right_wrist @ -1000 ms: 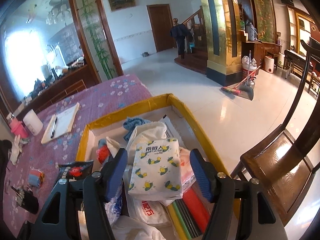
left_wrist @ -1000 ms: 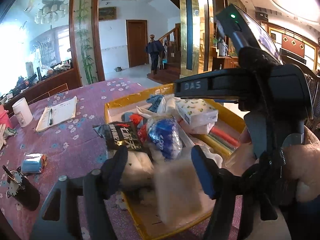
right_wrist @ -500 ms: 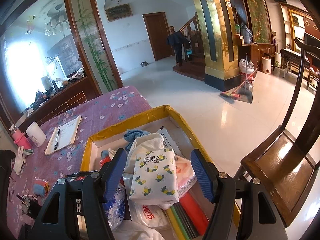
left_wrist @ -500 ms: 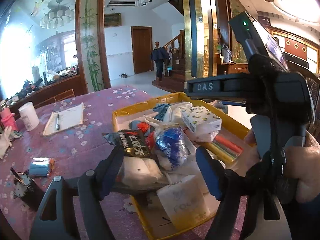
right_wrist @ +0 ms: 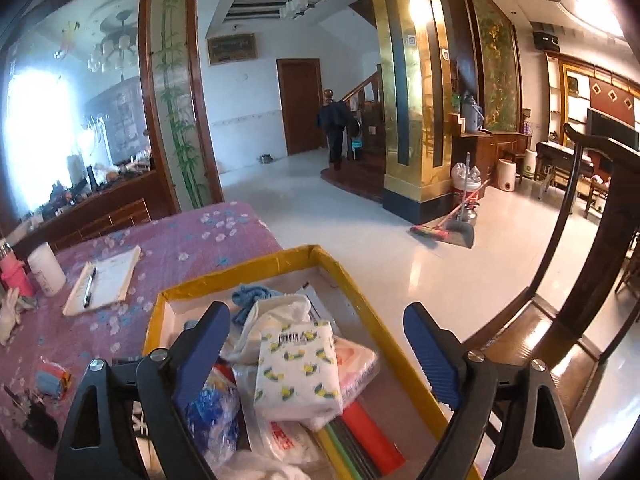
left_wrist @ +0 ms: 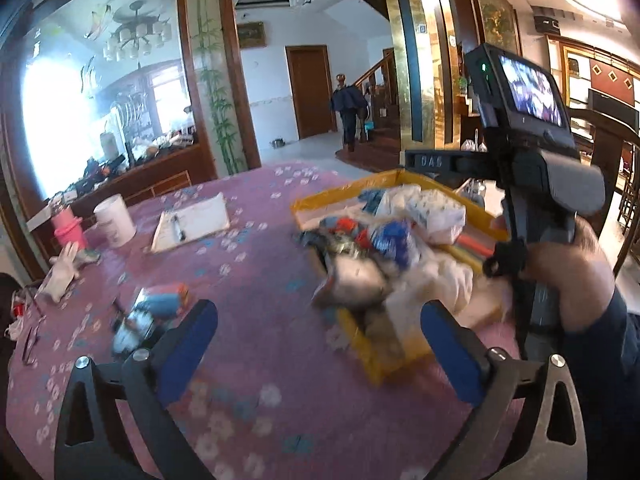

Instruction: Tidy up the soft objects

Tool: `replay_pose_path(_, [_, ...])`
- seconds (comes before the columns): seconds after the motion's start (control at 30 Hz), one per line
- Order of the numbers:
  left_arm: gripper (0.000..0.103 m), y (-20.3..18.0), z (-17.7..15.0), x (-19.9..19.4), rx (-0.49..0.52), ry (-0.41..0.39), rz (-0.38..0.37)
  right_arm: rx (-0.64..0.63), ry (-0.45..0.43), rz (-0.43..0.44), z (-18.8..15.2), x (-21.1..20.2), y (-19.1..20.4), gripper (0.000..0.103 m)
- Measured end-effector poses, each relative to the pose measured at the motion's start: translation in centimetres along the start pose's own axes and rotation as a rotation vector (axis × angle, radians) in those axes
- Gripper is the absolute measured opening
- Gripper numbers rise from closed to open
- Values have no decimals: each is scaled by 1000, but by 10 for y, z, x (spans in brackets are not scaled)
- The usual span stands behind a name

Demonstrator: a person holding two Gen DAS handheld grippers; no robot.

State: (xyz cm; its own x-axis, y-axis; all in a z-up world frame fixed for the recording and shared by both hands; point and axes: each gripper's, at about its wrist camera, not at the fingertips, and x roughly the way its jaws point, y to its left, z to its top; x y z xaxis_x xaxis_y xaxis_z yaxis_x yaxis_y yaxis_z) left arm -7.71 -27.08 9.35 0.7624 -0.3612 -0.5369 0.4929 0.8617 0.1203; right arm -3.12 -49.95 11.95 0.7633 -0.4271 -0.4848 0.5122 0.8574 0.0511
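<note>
We are holding both black two-finger grippers with blue pads over the shallow cardboard box with the yellow taped rim (right_wrist: pixel 256 264), which is sitting at the edge of the table under the purple flowered cloth (left_wrist: pixel 256 272). Our left gripper (left_wrist: pixel 318 354) is standing released, its jaws having just been opening wide, with only bare cloth and the near corner of the box between them. Our right gripper (right_wrist: pixel 316 350) is likewise released, its jaws having just been opening too; the white tissue pack printed with yellow lemons (right_wrist: pixel 298 368) is lying between them atop the pile in the box, and neither pad is touching it.

The left view is giving us what the right one is not: our right hand (left_wrist: pixel 568 276) wrapped around the black handle beyond the box, and the box contents smeared by motion blur. The right view is showing the pile sharply: a blue cloth (right_wrist: pixel 250 300) at the far side of the box, a crumpled white plastic bag (right_wrist: pixel 280 312) behind the tissue pack, a blue-and-white printed bag (right_wrist: pixel 210 416) under the left pad, and red and green sticks (right_wrist: pixel 360 436) along the box's right wall.

Left of the box, a clipboard with a pen (right_wrist: pixel 102 280), a white cup (right_wrist: pixel 46 268) and a pink bottle (right_wrist: pixel 14 276) are standing on the cloth. A dark wooden chair (right_wrist: pixel 552 344) is crowding the box's right side
</note>
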Motion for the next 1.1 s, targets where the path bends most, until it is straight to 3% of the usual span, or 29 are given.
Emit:
replay_pose_path(0.37, [102, 18, -40, -11, -39, 60, 106, -69, -61, 22, -47, -86, -4, 98])
replay_pose_path(0.53, [102, 31, -47, -17, -88, 58, 94, -77, -61, 59, -86, -111, -5, 98])
replay_pose_path(0.7, [102, 39, -49, -27, -123, 0, 76, -73, -33, 84, -114, -116, -2, 98])
replay_pose_path(0.8, [102, 36, -49, -21, -107, 32, 129, -55, -30, 59, -116, -114, -5, 98])
replay_pose_path(0.93, [102, 36, -48, -24, -103, 15, 186, -29, -25, 66, -116, -113, -10, 98])
replay_pose_path(1.1, [102, 50, -48, -15, -151, 84, 182, -59, -25, 51, -117, -113, -3, 98])
